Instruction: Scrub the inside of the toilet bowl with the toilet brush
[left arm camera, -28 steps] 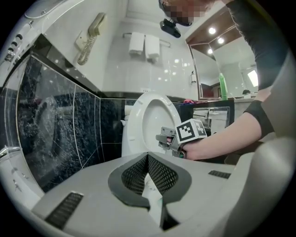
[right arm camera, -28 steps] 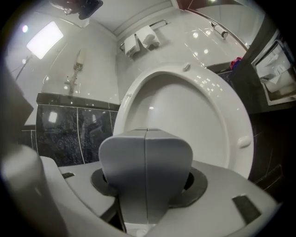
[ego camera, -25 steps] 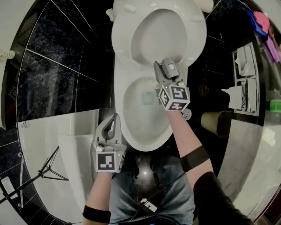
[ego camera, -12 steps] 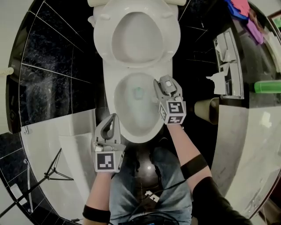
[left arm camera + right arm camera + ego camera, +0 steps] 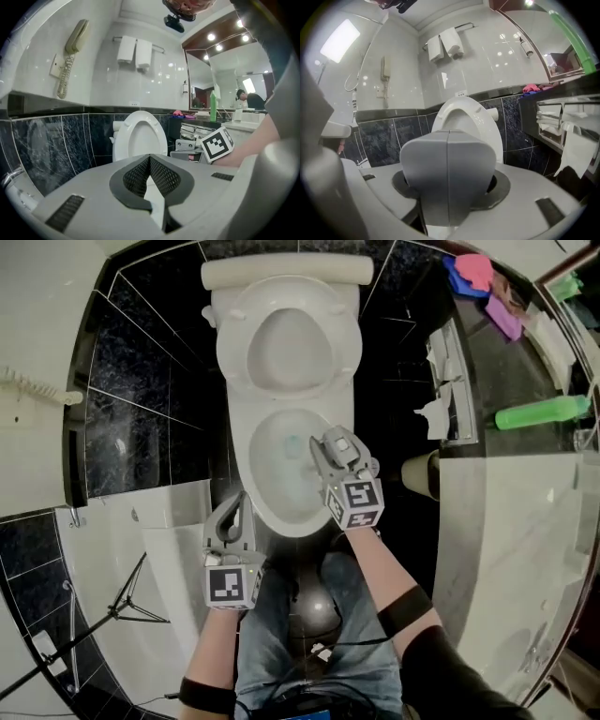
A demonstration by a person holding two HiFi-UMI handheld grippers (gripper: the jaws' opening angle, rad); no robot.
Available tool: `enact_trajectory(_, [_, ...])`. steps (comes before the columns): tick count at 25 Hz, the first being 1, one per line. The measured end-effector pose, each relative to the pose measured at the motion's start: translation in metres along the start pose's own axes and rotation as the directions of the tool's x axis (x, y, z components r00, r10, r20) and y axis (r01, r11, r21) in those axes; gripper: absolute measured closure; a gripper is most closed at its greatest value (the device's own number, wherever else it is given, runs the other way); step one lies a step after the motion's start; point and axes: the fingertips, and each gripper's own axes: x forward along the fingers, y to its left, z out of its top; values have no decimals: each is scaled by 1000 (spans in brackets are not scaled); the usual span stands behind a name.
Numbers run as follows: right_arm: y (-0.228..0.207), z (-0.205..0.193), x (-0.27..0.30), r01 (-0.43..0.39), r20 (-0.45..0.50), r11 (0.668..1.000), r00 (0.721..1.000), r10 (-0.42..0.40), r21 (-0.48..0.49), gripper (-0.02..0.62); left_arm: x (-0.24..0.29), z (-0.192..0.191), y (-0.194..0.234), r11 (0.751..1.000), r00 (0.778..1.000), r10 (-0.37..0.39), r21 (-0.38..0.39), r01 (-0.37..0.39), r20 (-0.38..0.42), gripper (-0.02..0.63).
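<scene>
The grey hand-held left gripper (image 5: 243, 499) (image 5: 150, 157) has its 2 jaws closed tip to tip; the black mesh pads (image 5: 164, 177) meet at a point with nothing between them. The grey hand-held right gripper (image 5: 319, 444) (image 5: 447, 137) has its 2 jaws pressed flat together along 1 straight seam and also grips nothing; in the head view neither gripper seems to touch the toilet.

The white ceramic toilet bowl (image 5: 242, 457) sits open at the middle of the head view, set among black marbled tiles (image 5: 141, 381); its oval white seat (image 5: 287, 351) (image 5: 140, 136) (image 5: 464, 117) stands raised against the white cistern (image 5: 286, 272). The inside of the bowl is glossy white, with a small teal patch (image 5: 293, 444) low in the basin; I cannot tell what that patch is.

The right gripper hangs over the bowl's right rim, its marker cube (image 5: 354, 503) turned towards the person; the left gripper is just beside the bowl's front left edge, nearer the person. Both point away from the person towards the raised seat and the wall behind it, tilted slightly down. The 2 forearms reach in from the bottom of the head view above blue jeans (image 5: 281, 652); the right forearm wears a black band (image 5: 403, 608). A green plastic bottle (image 5: 544, 412) lies on the counter well to the right.
</scene>
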Motion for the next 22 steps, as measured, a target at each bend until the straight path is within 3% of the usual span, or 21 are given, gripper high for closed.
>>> enact_trajectory(11, [85, 158, -99, -73, 9, 997, 997, 73, -40, 339, -85, 123, -5, 999, 1000, -23, 40, 22, 8, 606])
enact_trajectory(22, [143, 261, -191, -124, 49, 990, 991, 128, -73, 339, -142, 197, -11, 995, 998, -39, 91, 35, 46, 606])
